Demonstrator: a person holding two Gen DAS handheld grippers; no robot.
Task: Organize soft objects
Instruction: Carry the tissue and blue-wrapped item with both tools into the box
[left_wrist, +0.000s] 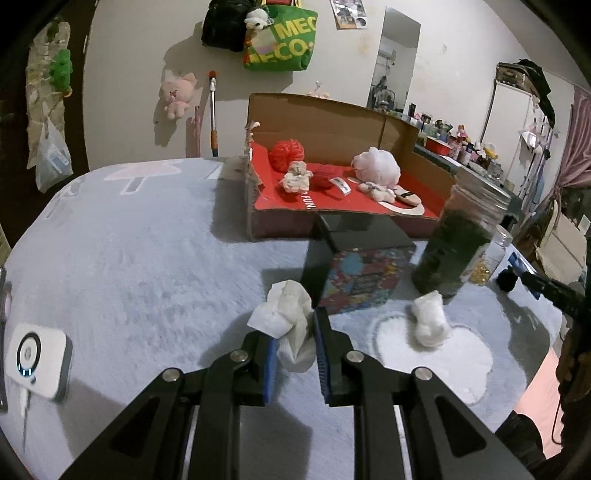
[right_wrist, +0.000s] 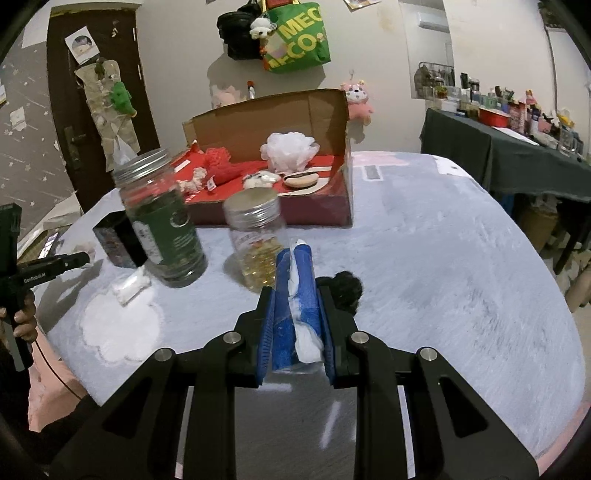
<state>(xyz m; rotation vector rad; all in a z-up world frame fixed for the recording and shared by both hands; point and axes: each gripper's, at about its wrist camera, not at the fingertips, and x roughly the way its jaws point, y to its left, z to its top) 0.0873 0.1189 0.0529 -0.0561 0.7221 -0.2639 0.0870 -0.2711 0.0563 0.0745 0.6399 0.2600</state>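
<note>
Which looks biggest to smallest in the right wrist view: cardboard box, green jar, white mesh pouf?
1. cardboard box
2. green jar, though it stands nearer the camera
3. white mesh pouf, lying farther back in the box

A lived-in home room: plush toys (left_wrist: 176, 94) and tote bag (left_wrist: 284, 40) hang on the wall.

dark jar (left_wrist: 458, 243): hides most of the clear jar behind it
white device (left_wrist: 38, 363): left edge cut off
shelf items (right_wrist: 517, 110): too small to identify
blue-and-white packet (right_wrist: 297, 306): lower end hidden between pads
</note>
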